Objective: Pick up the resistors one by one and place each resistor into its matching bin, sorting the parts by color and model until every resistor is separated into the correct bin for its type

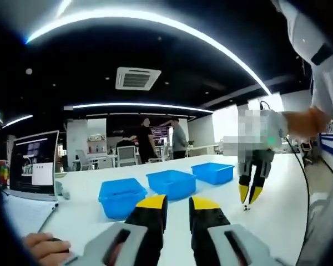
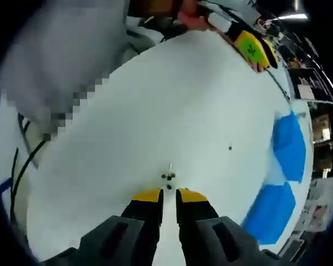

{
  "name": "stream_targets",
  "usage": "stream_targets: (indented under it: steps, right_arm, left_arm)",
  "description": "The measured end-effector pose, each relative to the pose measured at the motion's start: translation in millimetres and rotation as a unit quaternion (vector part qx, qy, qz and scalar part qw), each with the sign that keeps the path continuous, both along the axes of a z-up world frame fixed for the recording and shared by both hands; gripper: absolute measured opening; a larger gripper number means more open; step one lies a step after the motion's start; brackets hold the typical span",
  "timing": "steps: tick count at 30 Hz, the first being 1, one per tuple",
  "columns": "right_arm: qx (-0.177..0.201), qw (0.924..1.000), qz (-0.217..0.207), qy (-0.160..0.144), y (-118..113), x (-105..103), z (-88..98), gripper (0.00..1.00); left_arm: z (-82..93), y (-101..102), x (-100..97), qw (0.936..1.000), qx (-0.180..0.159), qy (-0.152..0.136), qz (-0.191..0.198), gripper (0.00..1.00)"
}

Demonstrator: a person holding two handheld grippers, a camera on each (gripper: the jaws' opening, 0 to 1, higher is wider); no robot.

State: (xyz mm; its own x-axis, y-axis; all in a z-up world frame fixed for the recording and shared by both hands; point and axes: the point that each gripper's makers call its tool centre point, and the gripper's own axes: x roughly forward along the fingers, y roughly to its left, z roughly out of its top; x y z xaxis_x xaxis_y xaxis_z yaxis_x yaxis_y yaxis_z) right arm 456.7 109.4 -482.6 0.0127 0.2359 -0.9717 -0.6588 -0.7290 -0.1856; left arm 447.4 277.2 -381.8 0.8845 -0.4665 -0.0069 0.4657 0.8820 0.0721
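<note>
A small resistor (image 2: 168,176) lies on the white table (image 2: 155,111) just ahead of my right gripper (image 2: 169,196). Its yellow-tipped jaws stand a narrow gap apart, with nothing between them. A second tiny part (image 2: 230,147) lies farther out. In the left gripper view the right gripper (image 1: 250,195) points down at the table, the resistor (image 1: 246,208) right under its tips. My left gripper (image 1: 178,204) hovers above the table, slightly open and holding nothing. It also shows at the top of the right gripper view (image 2: 256,51). Three blue bins (image 1: 121,197) (image 1: 171,184) (image 1: 212,172) stand in a row.
A laptop (image 1: 33,165) stands at the table's left, with a person's hand (image 1: 44,246) near it. Two blue bins (image 2: 291,145) (image 2: 272,213) lie to the right of my right gripper. A black cable (image 2: 22,166) runs along the table edge. People stand far behind.
</note>
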Motion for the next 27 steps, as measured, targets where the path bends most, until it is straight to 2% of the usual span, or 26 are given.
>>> stream_targets:
  steps: [6,9,12,15,18,20,21,23,27]
  right_arm:
    - [-0.051,0.9976,0.047,-0.003,-4.1,2.9,-2.5,0.12]
    - [-0.059,0.9961,0.066,0.007,-3.2,-0.3,-6.1,0.11]
    - [-0.078,0.9943,0.07,0.022,-9.7,-5.9,-7.4,0.05]
    - [-0.064,0.9955,0.068,0.014,-9.5,-3.8,-8.0,0.05]
    - [-0.031,0.9986,0.041,0.009,-5.8,-2.3,-5.8,0.05]
    - [0.036,0.9988,-0.018,0.029,1.3,-1.9,-0.4,0.05]
    - [0.054,0.9974,-0.033,0.035,2.3,-1.2,0.8,0.05]
    - [0.122,0.9861,-0.096,0.061,5.1,3.6,5.4,0.05]
    - [0.226,0.9534,-0.173,0.1,10.0,8.4,17.3,0.05]
  left_arm:
    - [5.2,-3.7,-3.5,1.0,-0.003,-0.008,0.001,0.18]
    - [4.7,-5.4,-6.3,1.0,0.004,-0.005,0.002,0.18]
    - [4.8,-7.0,-12.7,0.9999,0.012,-0.004,0.002,0.18]
    - [2.7,-9.7,-18.9,0.9998,0.017,0.0,-0.001,0.18]
    - [0.5,-12.6,-21.9,0.9998,0.021,0.004,-0.001,0.18]
    - [-0.9,-15.8,-25.2,0.9997,0.022,0.007,-0.004,0.18]
    - [-1.9,-17.3,-26.4,0.9997,0.022,0.007,-0.006,0.18]
    - [-6.3,-21.1,-27.0,0.9996,0.024,0.011,-0.012,0.18]
    - [-6.4,-23.4,-27.6,0.9994,0.028,0.009,-0.02,0.18]
